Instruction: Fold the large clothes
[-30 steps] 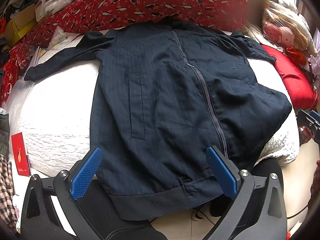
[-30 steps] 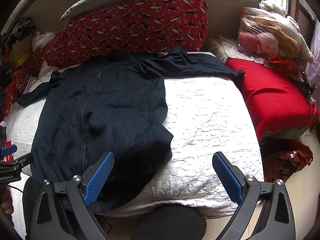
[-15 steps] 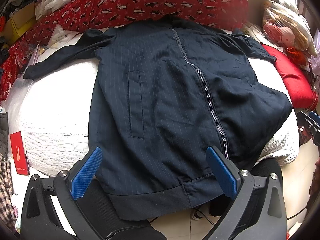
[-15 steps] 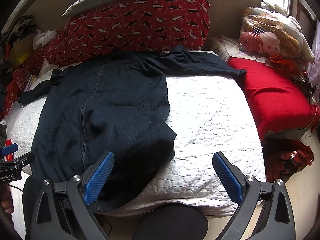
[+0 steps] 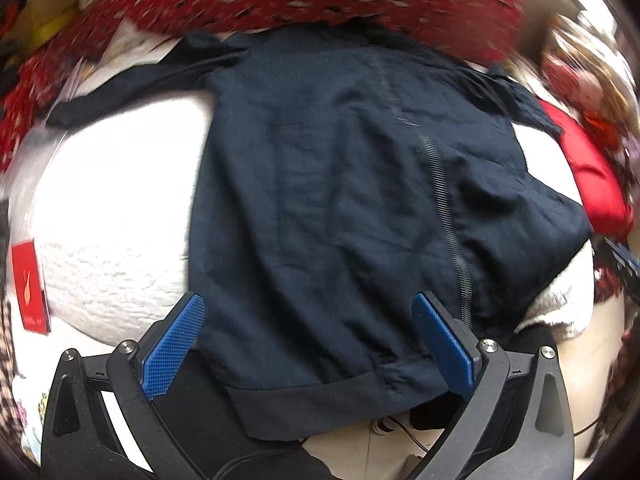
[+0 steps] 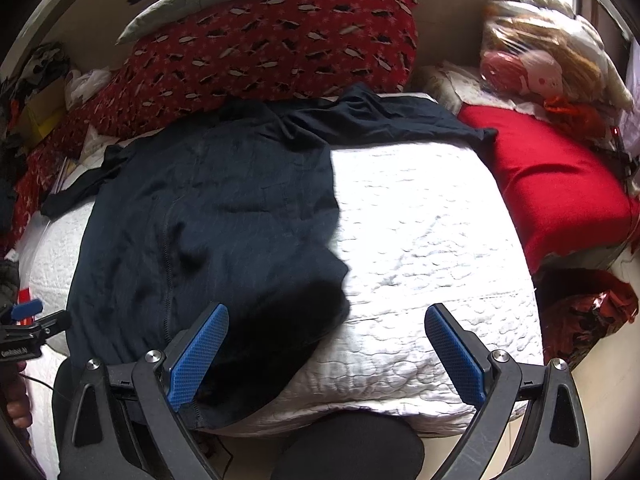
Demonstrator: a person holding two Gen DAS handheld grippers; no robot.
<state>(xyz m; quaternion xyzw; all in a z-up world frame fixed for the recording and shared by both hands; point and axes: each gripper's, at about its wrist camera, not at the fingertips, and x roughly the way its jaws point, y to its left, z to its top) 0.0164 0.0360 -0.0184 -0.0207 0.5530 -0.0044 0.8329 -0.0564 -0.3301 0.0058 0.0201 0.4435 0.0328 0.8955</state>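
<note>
Left wrist view, badly smeared with blur, looks down on the dark navy zip-front jacket (image 5: 340, 208) spread across the white quilted bed cover (image 5: 112, 216), its ribbed hem hanging over the near edge. The left gripper (image 5: 308, 344) hovers above that hem with its blue-padded fingers (image 5: 176, 344) wide apart, holding nothing. From the right wrist, the right gripper (image 6: 326, 356) is likewise spread and empty, over the near edge, one finger above the jacket's rumpled corner. Bare quilt lies open toward the right edge, bounded by a red cushion (image 6: 552, 184). One sleeve trails along the far edge under the red patterned bolster (image 6: 272, 40); the other runs off toward the far left corner, its end hard to make out.
</note>
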